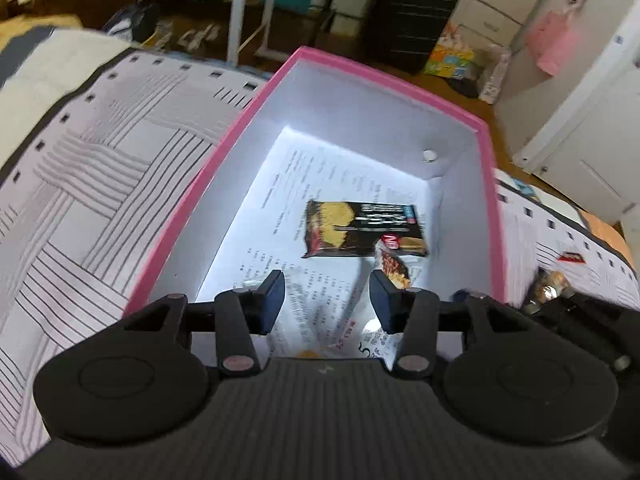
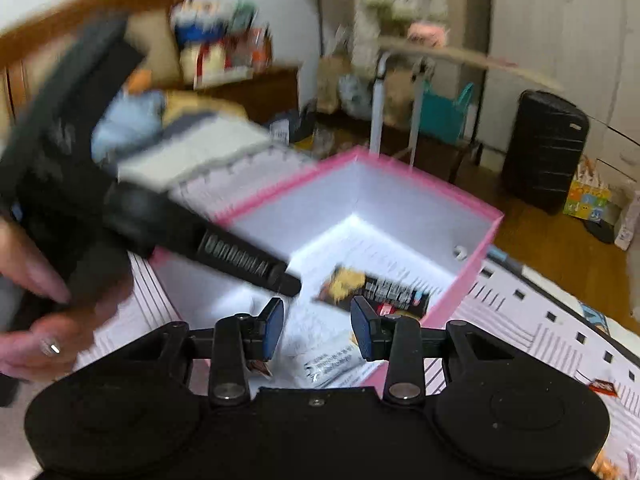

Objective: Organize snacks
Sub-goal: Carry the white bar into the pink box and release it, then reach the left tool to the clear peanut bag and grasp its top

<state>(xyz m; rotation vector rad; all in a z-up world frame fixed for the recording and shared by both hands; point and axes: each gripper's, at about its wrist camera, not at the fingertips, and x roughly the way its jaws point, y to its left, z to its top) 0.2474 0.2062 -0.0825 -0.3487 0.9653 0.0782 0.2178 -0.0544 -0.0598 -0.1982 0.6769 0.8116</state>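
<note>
A pink box (image 1: 192, 216) with white inner walls stands on a patterned bedspread (image 1: 100, 152). A printed sheet lines its floor. On the sheet lies a dark snack packet (image 1: 364, 232), with a second, brown packet (image 1: 394, 270) beside it. My left gripper (image 1: 329, 302) hangs open over the box's near end, and nothing is pressed between its pads. In the right wrist view my right gripper (image 2: 318, 330) is also open above the box (image 2: 476, 256). A white packet (image 2: 332, 364) lies below it, untouched by the pads. The dark packet (image 2: 376, 290) lies further in.
A hand (image 2: 36, 280) holds the other tool's black body (image 2: 128, 208) at the left, blurred. Small snack packets lie on the bedspread to the right of the box (image 1: 572, 258) (image 2: 602, 386). Beyond the bed are a black suitcase (image 1: 412, 16), a white rack and bags.
</note>
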